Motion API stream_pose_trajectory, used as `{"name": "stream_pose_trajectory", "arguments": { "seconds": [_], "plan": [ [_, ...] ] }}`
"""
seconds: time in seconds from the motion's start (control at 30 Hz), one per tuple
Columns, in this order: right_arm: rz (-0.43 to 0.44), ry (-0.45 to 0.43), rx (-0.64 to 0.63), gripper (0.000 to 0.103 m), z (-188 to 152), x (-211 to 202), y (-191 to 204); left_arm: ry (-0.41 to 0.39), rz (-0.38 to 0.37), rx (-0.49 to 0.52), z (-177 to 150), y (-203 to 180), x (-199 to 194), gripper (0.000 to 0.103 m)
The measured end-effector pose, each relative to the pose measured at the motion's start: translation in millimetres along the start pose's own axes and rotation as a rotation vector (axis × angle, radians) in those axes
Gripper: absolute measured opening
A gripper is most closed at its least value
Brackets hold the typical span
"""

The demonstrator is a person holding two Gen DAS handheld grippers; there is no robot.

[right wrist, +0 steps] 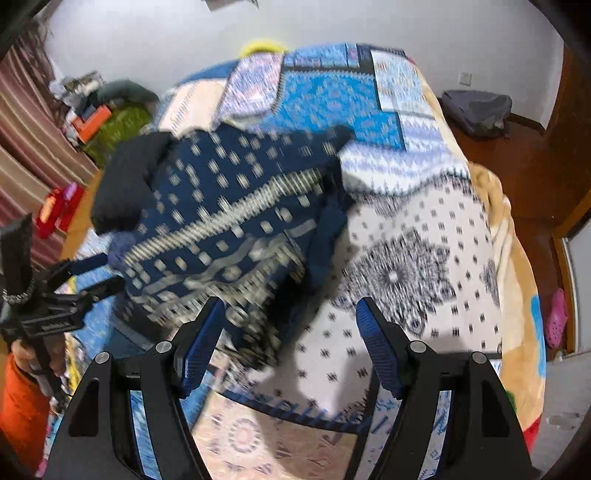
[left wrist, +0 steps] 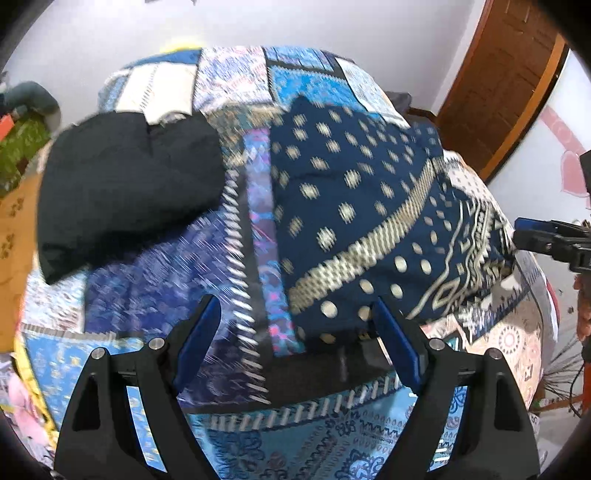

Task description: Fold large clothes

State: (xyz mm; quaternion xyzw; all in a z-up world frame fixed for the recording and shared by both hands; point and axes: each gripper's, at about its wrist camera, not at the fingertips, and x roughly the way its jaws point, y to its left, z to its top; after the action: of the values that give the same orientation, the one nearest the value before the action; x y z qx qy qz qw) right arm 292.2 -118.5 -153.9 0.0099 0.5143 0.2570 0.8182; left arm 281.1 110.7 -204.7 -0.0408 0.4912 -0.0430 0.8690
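Both tongs, left gripper [left wrist: 295,325] and right gripper [right wrist: 290,325], hang wide open and empty over the navy patterned garment [left wrist: 354,206], probably lining up its near edge for a fold.

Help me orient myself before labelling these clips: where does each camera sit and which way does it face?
Left wrist view: rides the left tongs, angled down at the navy patterned garment and black garment on the patchwork bedspread; its own open fingers show, right tongs at right edge.
Right wrist view: rides the right tongs, angled down at the navy garment's right side; own open fingers, plus left tongs and hand.
Shared: both garments, bedspread, the white wall.
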Motion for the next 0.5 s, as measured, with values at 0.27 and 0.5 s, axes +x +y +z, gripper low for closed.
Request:
{"name": "stream_pose_trajectory", "arguments": {
  "seconds": [0.27, 0.5],
  "plan": [
    [0.082, -0.051, 0.044, 0.07, 25, 12, 12, -0.073, -0.001, -0.055, 43, 15, -18, 0.084],
    [0.135, 0.066, 0.185, 0.07, 23, 61, -15, 0.035, -0.202, -0.155, 63, 25, 30, 0.084]
  ]
}}
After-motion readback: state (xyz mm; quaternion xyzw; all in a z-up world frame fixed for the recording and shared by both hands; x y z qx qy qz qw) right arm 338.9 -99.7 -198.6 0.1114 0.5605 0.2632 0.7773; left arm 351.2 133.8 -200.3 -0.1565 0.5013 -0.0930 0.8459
